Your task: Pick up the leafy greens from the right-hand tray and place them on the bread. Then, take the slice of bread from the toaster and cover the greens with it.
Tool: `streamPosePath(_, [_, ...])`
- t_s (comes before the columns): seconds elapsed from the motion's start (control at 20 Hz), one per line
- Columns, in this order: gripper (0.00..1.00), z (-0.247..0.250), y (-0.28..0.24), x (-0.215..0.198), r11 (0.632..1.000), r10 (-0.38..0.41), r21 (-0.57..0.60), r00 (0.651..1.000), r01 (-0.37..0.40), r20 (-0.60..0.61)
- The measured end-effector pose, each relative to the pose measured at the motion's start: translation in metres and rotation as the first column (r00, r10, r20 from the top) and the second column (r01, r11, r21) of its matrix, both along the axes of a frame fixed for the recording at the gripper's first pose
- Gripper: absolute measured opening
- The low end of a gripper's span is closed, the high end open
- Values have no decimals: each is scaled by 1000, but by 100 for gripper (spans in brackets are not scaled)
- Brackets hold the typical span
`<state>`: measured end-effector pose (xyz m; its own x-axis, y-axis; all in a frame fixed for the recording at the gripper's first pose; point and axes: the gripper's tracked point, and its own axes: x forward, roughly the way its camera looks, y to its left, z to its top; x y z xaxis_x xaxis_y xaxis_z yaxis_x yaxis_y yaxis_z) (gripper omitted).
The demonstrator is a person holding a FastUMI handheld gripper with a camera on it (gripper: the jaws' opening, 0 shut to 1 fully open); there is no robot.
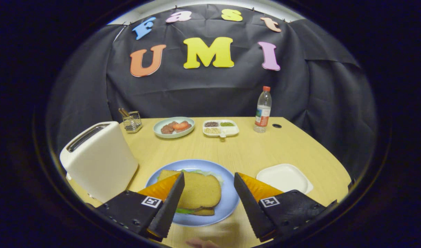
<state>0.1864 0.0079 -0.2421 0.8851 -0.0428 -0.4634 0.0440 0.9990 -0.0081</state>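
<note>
Tongs spread wide, holding nothing; sandwich lies between the tips on blue plate, greens under top slice.

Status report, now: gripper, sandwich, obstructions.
Gripper open, holding nothing. Top bread slice on greens, on blue plate. White tray and toaster emptied. Nothing obstructing.

Light wood table carries white toaster, blue plate, white tray; farther back, wire caddy, pale green plate, divided dish, plastic bottle. Fingers parted above blue plate.
</note>
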Motion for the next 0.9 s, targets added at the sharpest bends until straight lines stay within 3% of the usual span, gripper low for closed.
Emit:
streamPosePath(0.1, [92,34,2,-14,1000,-2,-1,997,2,74])
streamPosePath(0.35, [93,110,3,-68,1000,6,-25,976,0,219])
streamPosePath(0.55, [93,165,-1,-133,999,26,-45,939,-11,344])
streamPosePath(0.75, [93,191,-21,-206,999,-19,-29,913,33,407])
streamPosePath(0.9, [93,206,-30,-245,999,-5,-35,888,24,460])
